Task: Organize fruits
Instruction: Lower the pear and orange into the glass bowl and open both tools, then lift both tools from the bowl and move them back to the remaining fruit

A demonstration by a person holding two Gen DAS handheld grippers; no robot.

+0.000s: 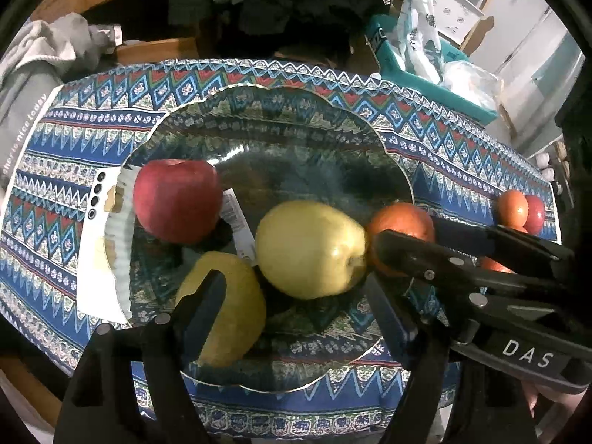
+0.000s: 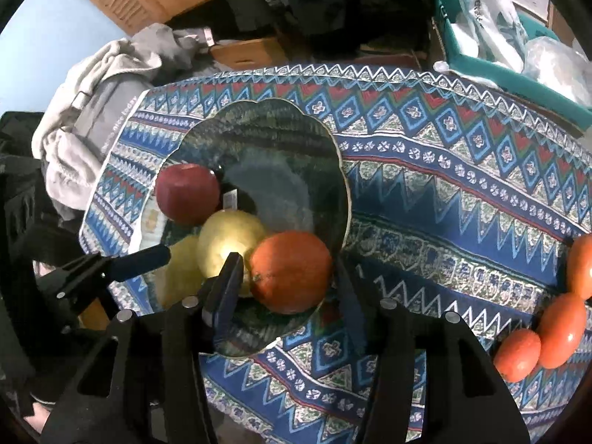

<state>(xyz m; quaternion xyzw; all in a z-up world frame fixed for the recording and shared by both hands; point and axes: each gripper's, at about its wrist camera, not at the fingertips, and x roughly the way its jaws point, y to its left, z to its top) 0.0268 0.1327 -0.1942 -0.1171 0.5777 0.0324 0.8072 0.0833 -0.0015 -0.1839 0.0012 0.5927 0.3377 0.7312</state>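
Observation:
A clear glass plate [image 1: 259,90] [image 2: 344,185] with a scalloped rim sits on the patterned blue cloth. In it lie a red apple [image 1: 177,199] [image 2: 187,194], a pale yellow apple [image 1: 310,248] [image 2: 229,240], a darker yellow fruit [image 1: 236,318] [image 2: 177,277] and an orange [image 1: 401,220] [image 2: 292,272]. My left gripper [image 1: 296,283] points down over the plate, open, with the pale apple between its fingers and its left finger in front of the darker yellow fruit. My right gripper [image 2: 288,266] [image 1: 407,233] straddles the orange at the plate's near right rim, its pads slightly off the skin.
Several orange-red fruits [image 2: 555,329] [image 1: 518,209] lie on the cloth to the right. A white flat object [image 1: 96,244] lies partly under the plate's left rim, and a paper label [image 1: 236,218] under its glass. Grey clothing [image 2: 92,111] and a teal bin [image 2: 481,63] border the table.

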